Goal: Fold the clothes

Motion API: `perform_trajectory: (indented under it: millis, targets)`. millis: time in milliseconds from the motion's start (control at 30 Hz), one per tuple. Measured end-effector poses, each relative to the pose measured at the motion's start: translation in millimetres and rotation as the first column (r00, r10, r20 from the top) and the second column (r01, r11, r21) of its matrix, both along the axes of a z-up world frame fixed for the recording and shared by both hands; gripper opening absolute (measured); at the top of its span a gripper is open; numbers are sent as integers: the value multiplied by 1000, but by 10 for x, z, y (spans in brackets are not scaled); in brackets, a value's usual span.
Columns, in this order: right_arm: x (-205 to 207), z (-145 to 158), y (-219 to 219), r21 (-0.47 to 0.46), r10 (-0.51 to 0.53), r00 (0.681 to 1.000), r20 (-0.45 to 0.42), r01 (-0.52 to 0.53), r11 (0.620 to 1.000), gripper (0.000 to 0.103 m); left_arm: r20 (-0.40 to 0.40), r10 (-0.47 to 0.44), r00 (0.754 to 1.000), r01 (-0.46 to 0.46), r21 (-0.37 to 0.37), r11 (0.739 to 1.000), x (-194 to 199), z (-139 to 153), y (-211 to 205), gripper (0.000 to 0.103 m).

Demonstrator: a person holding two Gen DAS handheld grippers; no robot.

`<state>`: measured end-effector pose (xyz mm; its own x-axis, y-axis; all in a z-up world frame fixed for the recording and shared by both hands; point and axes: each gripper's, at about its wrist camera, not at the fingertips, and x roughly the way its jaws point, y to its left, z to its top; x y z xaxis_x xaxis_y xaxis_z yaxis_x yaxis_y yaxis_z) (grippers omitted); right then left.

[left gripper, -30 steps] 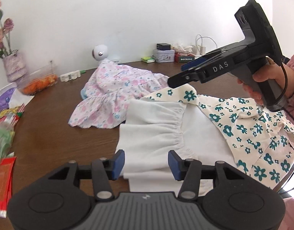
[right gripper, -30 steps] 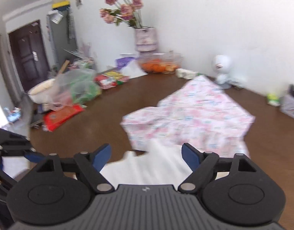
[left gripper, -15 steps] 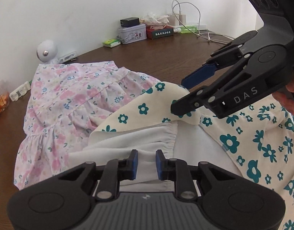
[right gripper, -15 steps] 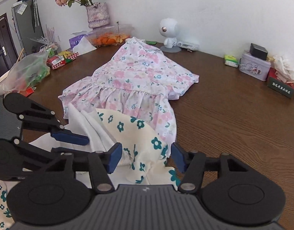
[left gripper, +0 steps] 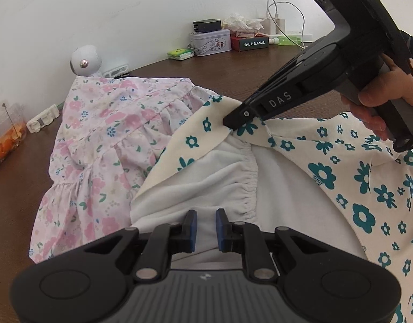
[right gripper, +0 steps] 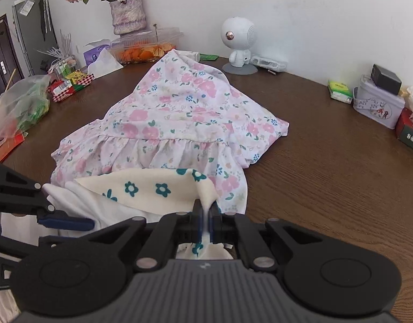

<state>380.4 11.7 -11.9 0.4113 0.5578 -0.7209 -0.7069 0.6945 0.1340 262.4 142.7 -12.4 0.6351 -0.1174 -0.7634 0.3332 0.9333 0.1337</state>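
1. Both grippers are down on the cream dress with teal flowers [left gripper: 341, 167], which lies at the near edge of the brown wooden table [right gripper: 327, 161].
2. The right gripper [right gripper: 205, 218] is clenched tight on a folded corner of that dress; the cloth sticks up between its blue pads [right gripper: 198, 222].
3. From the left wrist view, a hand [left gripper: 384, 99] grips the right tool's black handle, and its tip presses into the flowered fabric.
4. The left gripper [left gripper: 206, 228] is nearly closed around the white lining [left gripper: 206, 183] of the same dress, just below the gathered seam; white cloth fills the narrow gap between its fingers [left gripper: 191, 228].
5. The teal-flowered layer is turned back, so the white lining is exposed.
6. Just behind, partly under the cream dress, a pink floral dress [right gripper: 179, 113] is spread out flat.
7. Against the wall stand a small white robot figure [right gripper: 237, 43], a decorated tin [right gripper: 378, 105] and a box of orange slices [right gripper: 144, 48].
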Motion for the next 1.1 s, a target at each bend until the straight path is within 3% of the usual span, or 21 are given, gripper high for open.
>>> perform_trajectory:
  millis: [33,100,133,167,233,400,433,600,800,933,1100]
  targets:
    - [7,0,-16,15,-2,1000,-17,2,1000,9,-2,4,1000,-4,-4,1000,4,8,1,14]
    - [-153,190,-284,52,-29,1000,10,28,998,35,7,8,1000,-8,-28,1000,-13,73,6,16]
    - [-259,313,-452,72,-46,998,32,44,996,63,20,9,1000,-8,-47,999,-34,131,9,17]
    - [-364,436,-620,93,-64,997,53,59,994,72,49,6,999,-3,-70,998,-82,231,1,25]
    - [-575,681,-955,134,-101,990,94,88,987,73,112,3,994,9,-109,994,-195,441,-31,54]
    - [-1102,1294,-1794,242,-198,962,189,149,959,93,240,-48,970,85,-146,986,-476,844,-262,87]
    - [-1228,1343,-1987,244,-219,954,205,167,955,100,255,-63,965,103,-146,984,-508,885,-366,90]
    - [-1873,993,-2792,108,-318,927,199,302,947,103,217,-161,963,193,-135,972,-527,950,-976,96]
    - [-2291,413,-3252,16,-378,919,114,378,925,103,144,-303,942,313,-52,948,-471,840,-1890,96]
    - [-2445,136,-3469,24,-396,916,67,395,918,102,84,-370,925,372,-15,928,-382,674,-2496,94]
    - [-2537,-51,-3738,115,-385,922,41,378,918,84,37,-416,908,414,51,909,-182,446,-3159,83]
